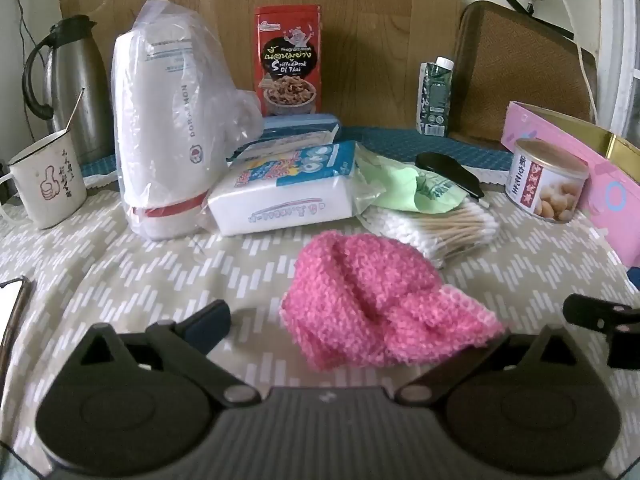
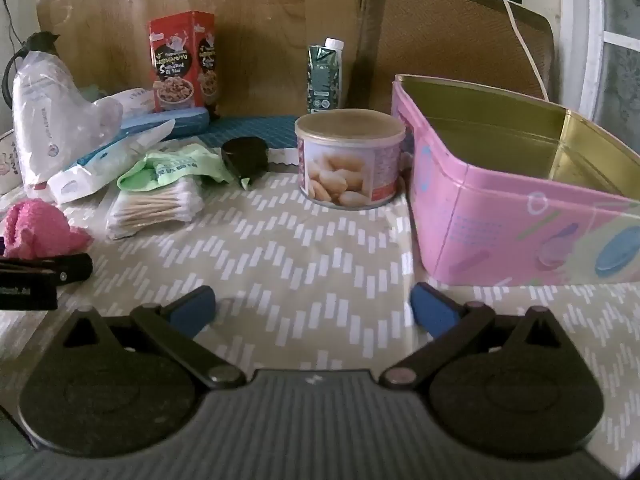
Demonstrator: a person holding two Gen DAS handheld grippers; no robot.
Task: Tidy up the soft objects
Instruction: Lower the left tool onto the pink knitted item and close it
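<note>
**Pink knit cloth between my left jaws**

The pink knit cloth (image 1: 380,300) lies crumpled on the desk (image 1: 140,272), long axis running near-right to far-left. My left hand-held gripper (image 1: 360,320) straddles it, wide. My right hand-held gripper (image 2: 314,308) gapes wide near the pink tin (image 2: 500,216).

Pink knitted cloth (image 1: 380,304): fuzzy, crumpled in loose mound, paler pink edge at 4 o'clock, lying on patterned tablecloth. Pink tin box (image 2: 516,208) well apart at 3 o'clock: open, gold interior, upright, lidless.
</note>
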